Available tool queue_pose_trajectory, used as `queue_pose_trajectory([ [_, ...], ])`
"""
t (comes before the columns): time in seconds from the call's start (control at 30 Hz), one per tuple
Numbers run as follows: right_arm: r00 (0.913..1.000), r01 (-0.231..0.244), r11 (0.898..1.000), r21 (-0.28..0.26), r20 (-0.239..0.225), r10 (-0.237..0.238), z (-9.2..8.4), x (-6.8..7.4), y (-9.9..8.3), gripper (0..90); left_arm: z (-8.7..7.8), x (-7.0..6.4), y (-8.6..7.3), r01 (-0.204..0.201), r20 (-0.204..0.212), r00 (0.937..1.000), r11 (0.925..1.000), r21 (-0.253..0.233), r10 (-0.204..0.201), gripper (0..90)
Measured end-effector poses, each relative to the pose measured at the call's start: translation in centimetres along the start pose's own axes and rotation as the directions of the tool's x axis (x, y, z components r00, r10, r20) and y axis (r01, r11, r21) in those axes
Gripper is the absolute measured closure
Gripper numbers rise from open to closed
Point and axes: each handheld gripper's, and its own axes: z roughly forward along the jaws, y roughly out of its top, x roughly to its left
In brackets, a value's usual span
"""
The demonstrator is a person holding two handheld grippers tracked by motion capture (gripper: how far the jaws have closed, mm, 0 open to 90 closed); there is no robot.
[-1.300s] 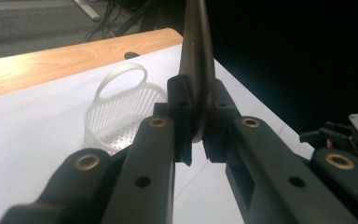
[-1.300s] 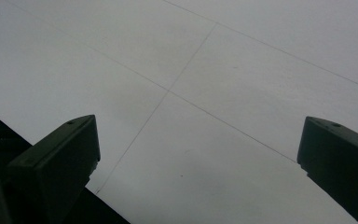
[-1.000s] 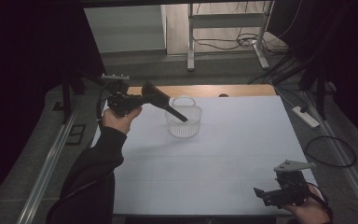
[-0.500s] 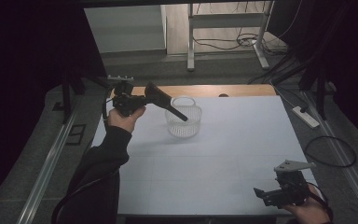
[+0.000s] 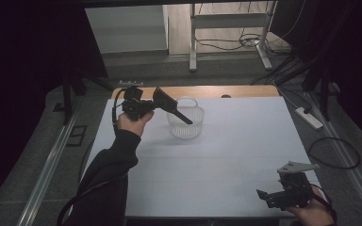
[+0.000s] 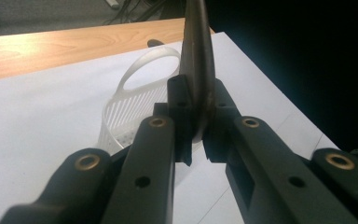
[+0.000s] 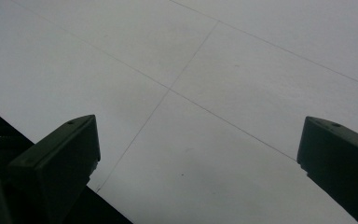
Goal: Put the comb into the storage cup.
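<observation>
Clamping a thin dark flat tool [image 6: 198, 70], its top cut off in the left gripper view, the left hand-held gripper [image 5: 162, 101] hangs over the white slotted plastic basket [image 5: 185, 123] on the white-covered counter [image 5: 226, 155]. Near the front right corner, the right hand-held gripper [image 5: 263, 195] gapes empty.

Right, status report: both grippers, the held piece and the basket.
Left gripper shut on thin dark flat blade, tip over white slatted plastic basket. Right gripper open, empty, above white table sheet. Nothing in the way.
</observation>
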Motion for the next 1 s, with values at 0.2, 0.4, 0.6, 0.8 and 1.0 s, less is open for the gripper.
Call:
queue_pose_trajectory([
  [0.2, 1.0000, 0.001, 1.000, -0.001, 0.001, -0.001, 0.0, 0.0, 0.0, 0.0, 0.9, -0.1, -0.2, -0.003, -0.003, 1.0000, 1.0000, 0.008, 0.003, 83.0],
  [0.4, 1.0000, 0.003, 1.000, -0.001, 0.000, -0.003, 0.0, 0.0, 0.0, 0.1, 1.8, 0.0, -0.6, -0.003, -0.011, 0.9999, 0.9999, 0.014, 0.003, 83.0],
  [0.6, 1.0000, 0.004, 1.000, -0.001, 0.002, -0.004, 0.0, 0.0, 0.0, 0.4, 2.6, 0.1, -0.9, 0.002, -0.016, 0.9999, 0.9998, 0.017, -0.001, 83.0],
  [0.8, 1.0000, 0.007, 1.000, -0.001, 0.000, -0.007, 0.0, 0.0, -0.1, 0.8, 3.4, 0.3, -1.2, 0.016, -0.014, 0.9998, 0.9997, 0.019, -0.015, 82.9],
  [1.0, 1.0000, 0.008, 1.000, 0.000, -0.001, -0.008, 0.0, 0.1, -0.1, 1.1, 4.0, 0.7, -1.6, 0.035, -0.011, 0.9993, 0.9992, 0.021, -0.035, 82.9],
])
